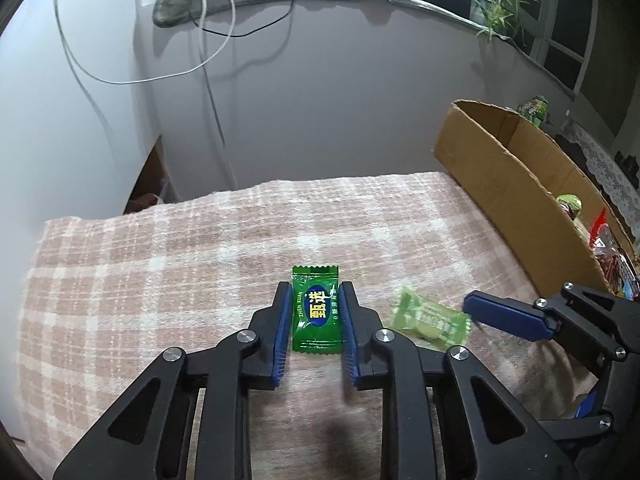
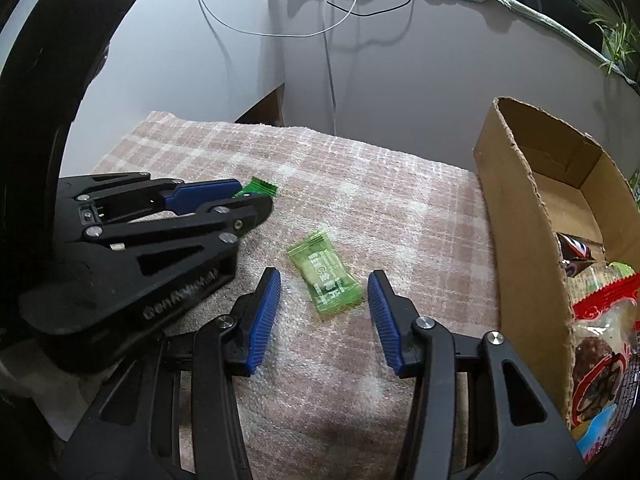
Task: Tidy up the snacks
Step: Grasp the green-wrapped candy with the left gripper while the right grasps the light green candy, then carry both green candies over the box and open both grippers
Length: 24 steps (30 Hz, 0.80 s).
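The left tool (image 1: 314,316) straddled the dark green candy (image 1: 316,309) on the plaid-covered table (image 1: 160,248), pads just beside it, not visibly clenched, while the released right tool (image 2: 324,312) framed the pale green candy (image 2: 326,278), presumably so both could go into the cardboard box (image 2: 516,240) at three o'clock.

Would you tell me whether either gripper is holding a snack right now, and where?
Neither: the left gripper straddles the dark green candy, and the right gripper is open around the light green candy.
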Tool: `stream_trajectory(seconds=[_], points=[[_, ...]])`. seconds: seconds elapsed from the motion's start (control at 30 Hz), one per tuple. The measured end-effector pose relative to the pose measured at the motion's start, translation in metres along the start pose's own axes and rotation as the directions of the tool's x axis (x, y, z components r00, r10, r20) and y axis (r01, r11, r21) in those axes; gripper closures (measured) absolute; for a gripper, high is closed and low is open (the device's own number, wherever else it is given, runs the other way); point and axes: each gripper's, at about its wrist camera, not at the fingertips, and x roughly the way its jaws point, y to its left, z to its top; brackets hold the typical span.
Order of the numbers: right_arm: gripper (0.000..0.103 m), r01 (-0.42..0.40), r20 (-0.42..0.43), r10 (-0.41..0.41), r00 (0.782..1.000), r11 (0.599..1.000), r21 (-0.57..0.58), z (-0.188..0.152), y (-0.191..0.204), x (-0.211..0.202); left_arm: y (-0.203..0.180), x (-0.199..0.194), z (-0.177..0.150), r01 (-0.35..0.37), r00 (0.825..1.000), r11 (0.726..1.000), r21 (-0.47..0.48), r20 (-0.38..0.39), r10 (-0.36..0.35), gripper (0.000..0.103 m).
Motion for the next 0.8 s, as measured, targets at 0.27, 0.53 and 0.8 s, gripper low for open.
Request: stream_trajectory(seconds=[0.27, 0.53, 0.8], points=[[0.068, 0.005, -0.002, -0.005, 1.0, 0.999, -0.034, 0.006, 0.008, 0.007, 0.014, -0.004, -0.001, -0.001, 1.0, 0.999, -0.047, 0.002, 0.001, 0.083], [0.079, -0.017, 0.012, 0.017, 1.0, 1.0, -0.021, 0.001, 0.006, 0.002, 0.018, -0.009, -0.004, 0.0, 1.0, 0.998, -0.059, 0.011, 0.001, 0.084], [0.079, -0.037, 0.055, 0.036, 0.998, 0.999, 0.022, -0.003, -0.003, -0.019, 0.023, -0.02, -0.006, -0.007, 0.999, 0.997, -0.072, 0.036, 0.01, 0.084]])
